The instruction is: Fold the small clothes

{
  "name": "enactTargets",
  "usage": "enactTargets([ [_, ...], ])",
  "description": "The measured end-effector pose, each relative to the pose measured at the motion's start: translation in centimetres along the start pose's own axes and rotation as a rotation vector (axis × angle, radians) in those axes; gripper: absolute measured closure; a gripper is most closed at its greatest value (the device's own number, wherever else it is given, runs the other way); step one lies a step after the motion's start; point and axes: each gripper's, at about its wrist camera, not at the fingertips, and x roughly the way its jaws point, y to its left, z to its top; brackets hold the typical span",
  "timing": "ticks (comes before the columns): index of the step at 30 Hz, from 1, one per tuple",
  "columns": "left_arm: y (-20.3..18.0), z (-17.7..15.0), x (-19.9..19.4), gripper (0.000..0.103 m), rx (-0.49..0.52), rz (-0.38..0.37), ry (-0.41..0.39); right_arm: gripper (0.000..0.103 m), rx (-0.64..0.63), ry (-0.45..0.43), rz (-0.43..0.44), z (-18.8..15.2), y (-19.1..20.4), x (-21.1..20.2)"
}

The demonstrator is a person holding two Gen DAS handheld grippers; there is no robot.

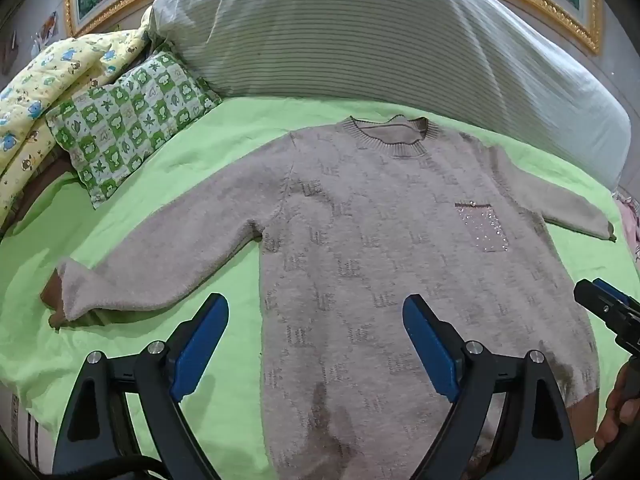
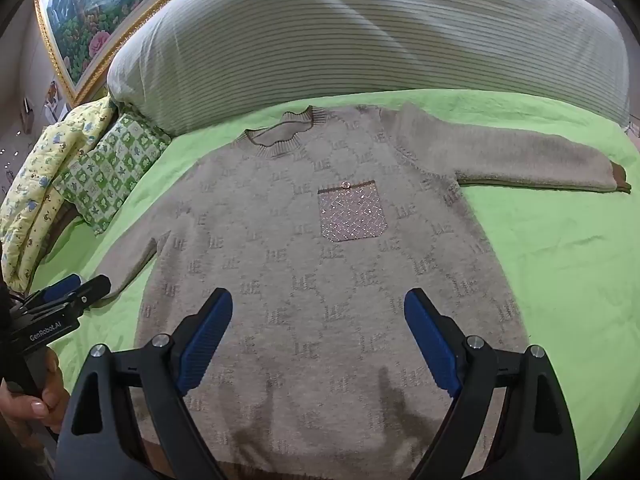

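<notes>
A small beige knit sweater lies flat, front up, on the green sheet, both sleeves spread out. It has a sparkly chest pocket and brown cuffs. It also shows in the right wrist view, pocket at centre. My left gripper is open and empty, hovering over the sweater's lower left edge. My right gripper is open and empty above the sweater's lower middle. Each gripper shows in the other's view, the right one at the right edge and the left one at the left edge.
A large striped grey-white pillow lies behind the collar. A green checked cushion and a yellow printed quilt sit at the far left. A gold-framed picture hangs behind. Bare green sheet lies right of the sweater.
</notes>
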Motion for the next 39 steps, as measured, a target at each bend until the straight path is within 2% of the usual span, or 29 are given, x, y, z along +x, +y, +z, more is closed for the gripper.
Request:
enactTargets([
  [7, 0.3, -0.5, 0.0, 0.013, -0.001, 0.006, -0.001, 0.015, 0.007, 0.003, 0.005, 0.0, -0.2, 0.1],
  [14, -0.3, 0.4, 0.1, 0.013, 0.014, 0.036, -0.01, 0.015, 0.006, 0.002, 0.004, 0.0, 0.0, 0.0],
  [20, -0.2, 0.4, 0.1, 0.013, -0.007, 0.009, 0.009, 0.015, 0.006, 0.001, 0.003, 0.2, 0.0, 0.0],
  [30, -0.7, 0.6, -0.2, 0.013, 0.024, 0.031, 0.041, 0.015, 0.002, -0.011, 0.008, -0.3, 0.5, -0.3],
  [39, -0.9, 0.7, 0.0, 0.013, 0.025, 0.021, 0.025, 0.015, 0.003, -0.009, 0.006, -0.2, 0.3, -0.2],
])
